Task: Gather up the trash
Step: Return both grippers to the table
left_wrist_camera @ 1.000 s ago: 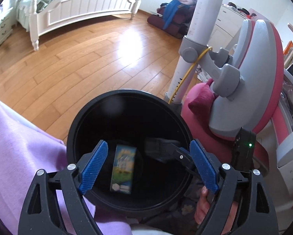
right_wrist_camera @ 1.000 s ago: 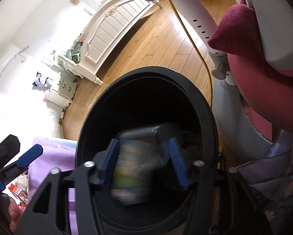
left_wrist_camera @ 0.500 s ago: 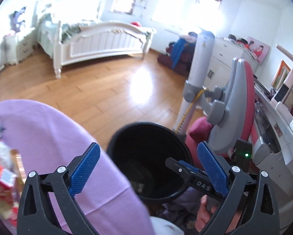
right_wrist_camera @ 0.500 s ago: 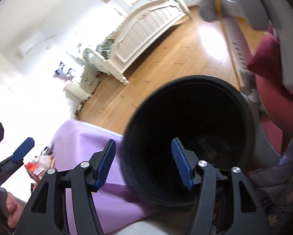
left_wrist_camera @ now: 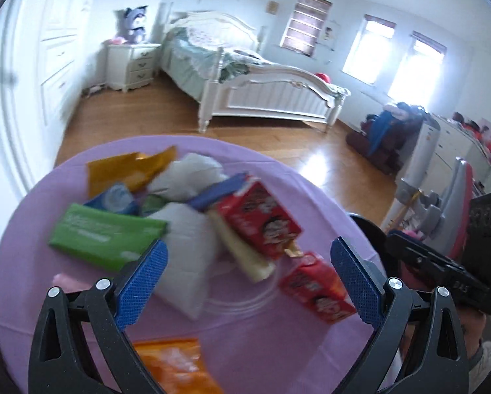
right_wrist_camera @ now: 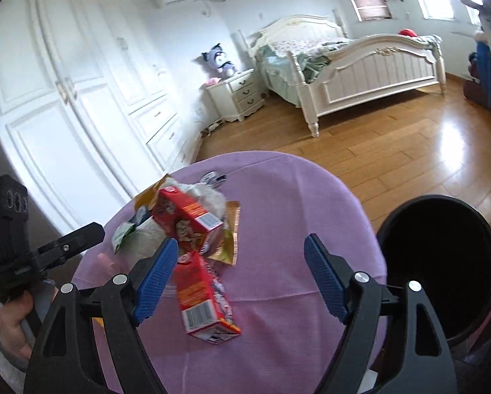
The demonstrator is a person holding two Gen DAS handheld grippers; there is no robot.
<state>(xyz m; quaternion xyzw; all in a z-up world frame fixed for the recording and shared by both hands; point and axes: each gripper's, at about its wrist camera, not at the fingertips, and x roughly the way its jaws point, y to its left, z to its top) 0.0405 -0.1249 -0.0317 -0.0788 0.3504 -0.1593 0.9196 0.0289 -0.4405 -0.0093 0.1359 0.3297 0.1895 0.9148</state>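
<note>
A: Where was the trash lying?
B: It lay in a heap on the round table with the purple cloth [left_wrist_camera: 252, 354]. The left gripper [left_wrist_camera: 249, 280] hung above the near part of the heap, its jaws spread wide and nothing between the pads. A white crumpled bag [left_wrist_camera: 188, 262] lay just beyond its left finger, and a small red carton [left_wrist_camera: 317, 290] lay just inside its right finger.
A: And the other things?
B: A bigger red carton [left_wrist_camera: 261, 218] rested on the heap farther away, a green packet [left_wrist_camera: 105, 234] at the left, an orange wrapper [left_wrist_camera: 176, 366] at the near edge.
A: What about the right gripper [right_wrist_camera: 240, 280]?
B: Its jaws were opening and held nothing. The small red carton [right_wrist_camera: 204, 295] lay on the cloth between them, close to the left finger. The black bin [right_wrist_camera: 439, 275] stood at the right, beside the table edge.
</note>
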